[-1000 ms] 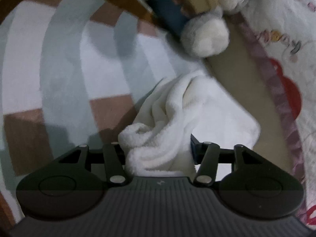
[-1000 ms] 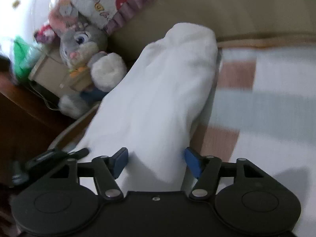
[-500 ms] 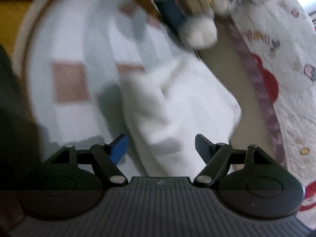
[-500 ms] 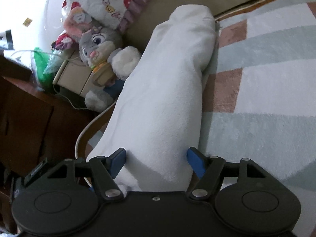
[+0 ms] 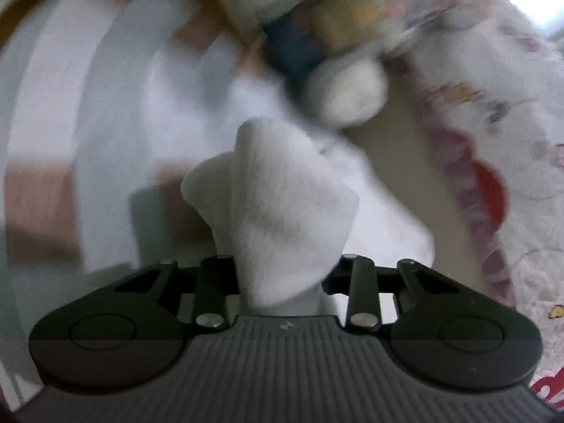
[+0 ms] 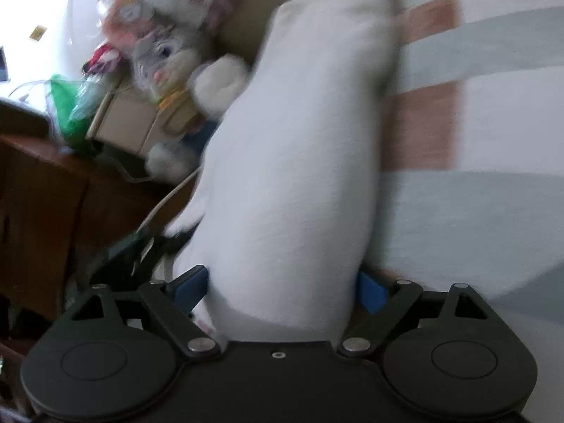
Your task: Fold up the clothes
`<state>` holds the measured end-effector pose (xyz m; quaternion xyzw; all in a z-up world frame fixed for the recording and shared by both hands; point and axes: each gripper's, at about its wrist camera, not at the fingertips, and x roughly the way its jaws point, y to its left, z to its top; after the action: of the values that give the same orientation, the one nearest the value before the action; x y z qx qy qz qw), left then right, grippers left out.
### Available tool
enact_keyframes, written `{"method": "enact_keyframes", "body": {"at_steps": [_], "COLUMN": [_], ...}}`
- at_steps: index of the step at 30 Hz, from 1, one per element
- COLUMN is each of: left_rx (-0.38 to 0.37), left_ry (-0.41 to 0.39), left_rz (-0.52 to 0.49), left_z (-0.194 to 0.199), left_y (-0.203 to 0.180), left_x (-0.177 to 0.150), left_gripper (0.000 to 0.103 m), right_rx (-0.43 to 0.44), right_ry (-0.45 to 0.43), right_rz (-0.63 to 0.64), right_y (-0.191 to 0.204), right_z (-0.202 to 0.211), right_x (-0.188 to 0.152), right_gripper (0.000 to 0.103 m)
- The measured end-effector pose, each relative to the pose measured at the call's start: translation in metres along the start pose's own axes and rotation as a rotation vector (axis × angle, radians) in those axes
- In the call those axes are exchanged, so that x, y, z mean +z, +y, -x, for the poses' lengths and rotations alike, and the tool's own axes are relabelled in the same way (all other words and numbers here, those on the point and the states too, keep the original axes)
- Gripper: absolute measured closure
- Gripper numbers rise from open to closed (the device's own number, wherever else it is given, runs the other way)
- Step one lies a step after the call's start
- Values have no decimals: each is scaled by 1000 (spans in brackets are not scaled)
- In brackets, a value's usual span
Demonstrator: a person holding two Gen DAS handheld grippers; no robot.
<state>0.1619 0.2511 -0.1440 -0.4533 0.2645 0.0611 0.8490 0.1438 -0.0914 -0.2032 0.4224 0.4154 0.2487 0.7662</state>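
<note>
Lower centre of both views: left gripper [image 5: 282, 275] closing on a bunched corner of the white cloth [image 5: 278, 211]; right gripper [image 6: 282, 287] opening around its roll [image 6: 299, 176]. Soft, light, floppy; best pinched at edges

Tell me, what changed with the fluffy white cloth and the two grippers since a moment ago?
The left hand-held gripper, wide open half a second ago, is closing on a bunched end of the fluffy white cloth. The right hand-held gripper is opening a little wider, the cloth lying between its blue pads. The grey plush bunny and the striped blanket stayed put.
</note>
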Motion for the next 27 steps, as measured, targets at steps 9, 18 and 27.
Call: {"method": "enact_keyframes", "body": {"at_steps": [9,18,27], "left_rx": [194,205,348], "left_ry": [22,-39,-37], "left_rz": [243,315,181], "left_z": [-7,6,26], "left_y": [52,59,27], "left_x": [22,18,30], "left_gripper": [63,63,61], "right_rx": [5,-170,-287], "right_ry": [145,224,214], "right_rz": [-51,463,680], "right_y": [24,69,77], "right_z": [-41,-48,-20], "right_x": [-19,-60,-74], "right_gripper": [33,56,60]}}
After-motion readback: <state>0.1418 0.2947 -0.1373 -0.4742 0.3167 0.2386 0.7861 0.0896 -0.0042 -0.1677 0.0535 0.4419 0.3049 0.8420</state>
